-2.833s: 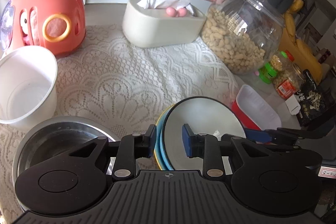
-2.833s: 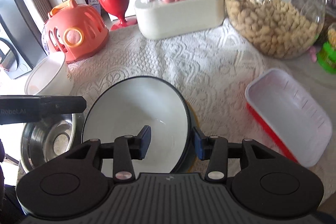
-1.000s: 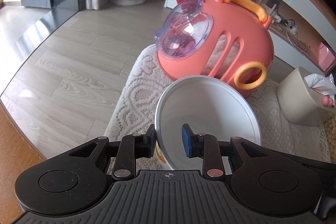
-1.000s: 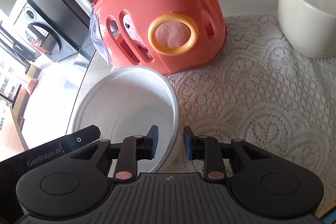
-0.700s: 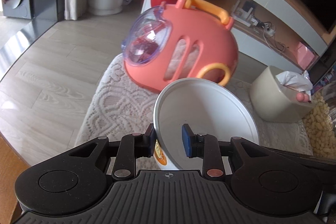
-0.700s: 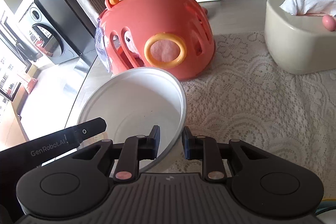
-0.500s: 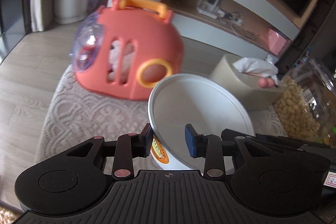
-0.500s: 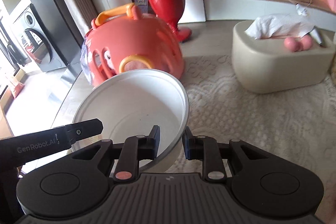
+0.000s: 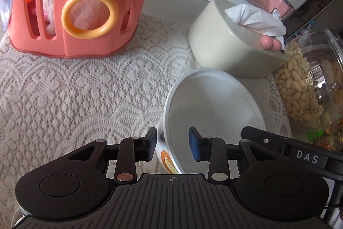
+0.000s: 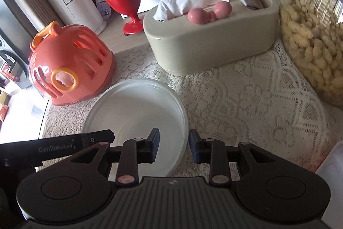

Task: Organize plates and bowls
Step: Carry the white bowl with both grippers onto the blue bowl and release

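Presently listed: one white bowl [image 9: 214,108], deep, thin-walled, with a printed orange label low on the outer side. Sits tilted over the lace cloth [image 9: 75,100] of the desk, mouth turned toward the left wrist view, in front of the cream tissue box [image 9: 225,53] and to the side of the coral carrier [image 9: 75,3], with the peanut jar [image 9: 300,89] near on the far side; resting or lifted, cannot tell. Looks like a disposable paper or plastic tub: judged light, a little springy at the wall, smooth and likely slippery inside, not brittle, though apt to dent or fold under a hard squeeze. Empty, so nothing to spill. Best taken at the rolled rim, one pad inside and one outside, where the wall is stiffest; opposite sides for two holds, to stop it swinging. Right gripper [image 10: 173,146]: jaws clenched on the near rim, one pad inside the bowl, one outside. Left gripper [image 9: 172,144]: jaws closing, bowl wall between them, outer pad beside the label, inner pad apparently clear of the wall, so not yet a firm hold.
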Demonstrator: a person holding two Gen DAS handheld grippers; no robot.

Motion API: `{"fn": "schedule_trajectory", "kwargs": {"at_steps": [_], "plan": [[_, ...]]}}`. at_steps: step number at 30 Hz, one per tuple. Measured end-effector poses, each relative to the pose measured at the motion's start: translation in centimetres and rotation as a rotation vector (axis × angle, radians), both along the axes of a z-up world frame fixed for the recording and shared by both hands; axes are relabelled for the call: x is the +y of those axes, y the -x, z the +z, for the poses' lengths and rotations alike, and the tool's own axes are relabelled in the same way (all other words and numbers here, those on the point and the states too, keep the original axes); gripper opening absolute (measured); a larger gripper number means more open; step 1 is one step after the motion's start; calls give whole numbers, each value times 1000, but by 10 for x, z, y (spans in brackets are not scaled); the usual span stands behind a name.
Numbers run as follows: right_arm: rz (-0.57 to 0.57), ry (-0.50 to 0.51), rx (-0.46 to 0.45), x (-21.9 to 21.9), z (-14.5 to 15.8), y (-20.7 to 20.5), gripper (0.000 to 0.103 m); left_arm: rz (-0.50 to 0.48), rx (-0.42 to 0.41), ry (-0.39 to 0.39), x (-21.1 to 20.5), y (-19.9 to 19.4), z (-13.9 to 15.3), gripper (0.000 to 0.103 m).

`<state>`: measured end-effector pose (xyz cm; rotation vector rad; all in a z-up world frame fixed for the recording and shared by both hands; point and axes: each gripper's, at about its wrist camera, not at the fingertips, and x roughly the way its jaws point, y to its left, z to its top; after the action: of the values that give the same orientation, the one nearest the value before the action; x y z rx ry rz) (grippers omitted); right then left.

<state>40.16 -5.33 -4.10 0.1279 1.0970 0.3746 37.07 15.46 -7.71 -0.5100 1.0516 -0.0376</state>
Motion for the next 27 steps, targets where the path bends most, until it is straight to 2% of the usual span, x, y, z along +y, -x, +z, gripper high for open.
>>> {"fn": "schedule_trajectory", "kwargs": {"at_steps": [6,11,14,16,20,23,27], "plan": [[-53,-49,195,13,-37,-28,35,-2,3,-27,-2,-9,-9,37],[-44,-33,191,19,-40,-24,33,1,-13,-54,-5,-6,-4,36],[-57,-43,148,15,-23,-14,31,-8,-78,-54,-9,7,20,34],[-48,-46,86,8,2,-3,31,-19,-146,-43,-13,19,43,32],[-24,-16,-6,-8,51,29,32,-55,-266,60,-19,55,83,32],[-13,-14,-35,-26,74,54,32,-139,-278,40,-39,81,99,32],[-13,3,-42,-53,85,86,32,-214,-251,46,-60,112,96,33]]}}
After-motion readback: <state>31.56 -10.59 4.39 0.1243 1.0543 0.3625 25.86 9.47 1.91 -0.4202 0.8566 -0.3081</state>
